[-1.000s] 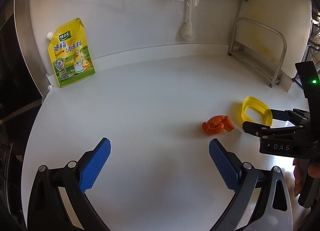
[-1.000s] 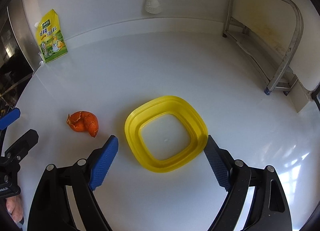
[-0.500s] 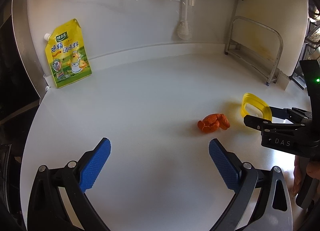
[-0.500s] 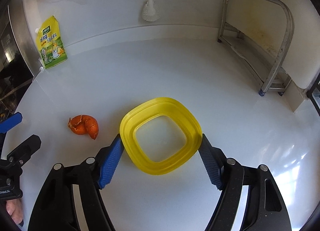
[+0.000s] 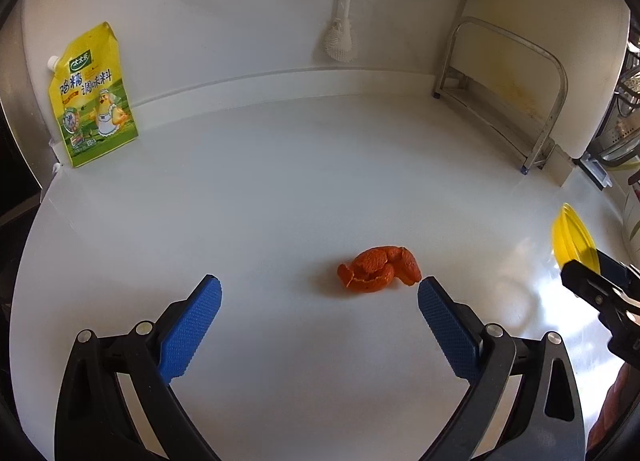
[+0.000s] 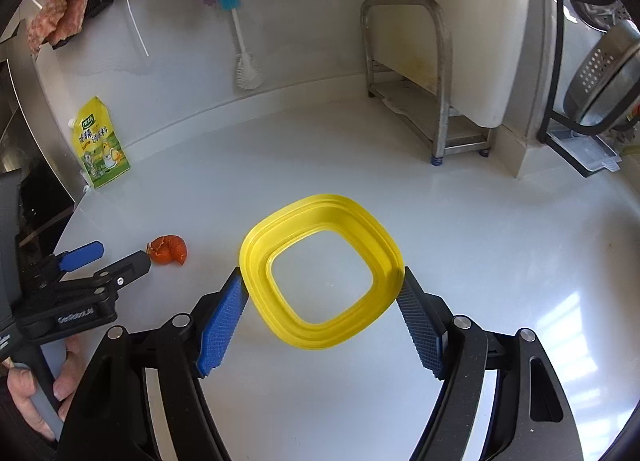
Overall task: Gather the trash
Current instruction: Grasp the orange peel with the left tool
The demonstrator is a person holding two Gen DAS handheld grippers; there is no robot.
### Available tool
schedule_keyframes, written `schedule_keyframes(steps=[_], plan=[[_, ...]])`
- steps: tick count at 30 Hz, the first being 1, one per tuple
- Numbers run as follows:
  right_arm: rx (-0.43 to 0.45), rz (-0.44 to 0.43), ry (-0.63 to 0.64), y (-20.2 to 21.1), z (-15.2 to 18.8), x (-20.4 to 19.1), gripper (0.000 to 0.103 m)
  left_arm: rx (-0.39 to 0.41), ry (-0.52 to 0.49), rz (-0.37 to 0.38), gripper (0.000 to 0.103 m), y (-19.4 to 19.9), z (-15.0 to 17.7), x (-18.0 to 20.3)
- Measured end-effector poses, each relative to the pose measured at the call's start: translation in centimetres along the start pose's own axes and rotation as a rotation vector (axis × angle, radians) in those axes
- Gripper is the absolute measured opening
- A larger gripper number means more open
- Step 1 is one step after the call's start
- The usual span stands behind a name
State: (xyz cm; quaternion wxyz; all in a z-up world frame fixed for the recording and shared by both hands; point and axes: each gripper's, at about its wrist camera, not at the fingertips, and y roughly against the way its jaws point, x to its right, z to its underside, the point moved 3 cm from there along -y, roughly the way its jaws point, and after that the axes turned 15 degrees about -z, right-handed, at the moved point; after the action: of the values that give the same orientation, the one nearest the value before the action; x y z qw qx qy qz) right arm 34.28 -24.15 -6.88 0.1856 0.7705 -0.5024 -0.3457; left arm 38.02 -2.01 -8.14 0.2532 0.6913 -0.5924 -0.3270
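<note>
1. A yellow seasoning pouch (image 5: 93, 97) with a cartoon chicken and Chinese writing stands against the back wall; "GenRobot.ai" is just legible on the left gripper's body in the right wrist view.
2. The right gripper (image 6: 322, 301) pinches the yellow square container (image 6: 320, 271) by two opposite rims, lifted above the white counter (image 6: 480, 229).
3. The left gripper (image 5: 319, 307) gapes wide, holding nothing; the orange peel (image 5: 378, 270) lies on the counter just beyond its right fingertip.
4. Only the right wrist view shows a colander (image 6: 604, 77) and hanging rags (image 6: 60, 17).

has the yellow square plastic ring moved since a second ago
Yes. The yellow square plastic ring, shut in the right gripper, is lifted off the white counter, tilted, farther from the orange peel.
</note>
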Motion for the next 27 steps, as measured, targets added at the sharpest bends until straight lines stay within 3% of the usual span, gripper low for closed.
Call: schedule_keyframes(steps=[6, 18, 23, 27], plan=[[0.041, -0.009, -0.039, 1.7, -0.3, 1.5, 0.072, -0.043, 0.028, 0.004, 0.097, -1.4, -1.0, 1.1], [0.033, -0.032, -0.028, 1.4, -0.2, 1.0, 0.072, -0.081, 0.006, -0.016, 0.094, -2.8, -1.8, 2.8], [0.03, -0.029, -0.026, 1.3, -0.1, 1.1, 0.072, -0.09, 0.005, -0.004, 0.069, -2.9, -1.4, 2.6], [0.029, -0.032, -0.029, 1.1, 0.0, 1.1, 0.072, -0.072, -0.012, 0.005, 0.038, -2.4, -1.1, 2.7]])
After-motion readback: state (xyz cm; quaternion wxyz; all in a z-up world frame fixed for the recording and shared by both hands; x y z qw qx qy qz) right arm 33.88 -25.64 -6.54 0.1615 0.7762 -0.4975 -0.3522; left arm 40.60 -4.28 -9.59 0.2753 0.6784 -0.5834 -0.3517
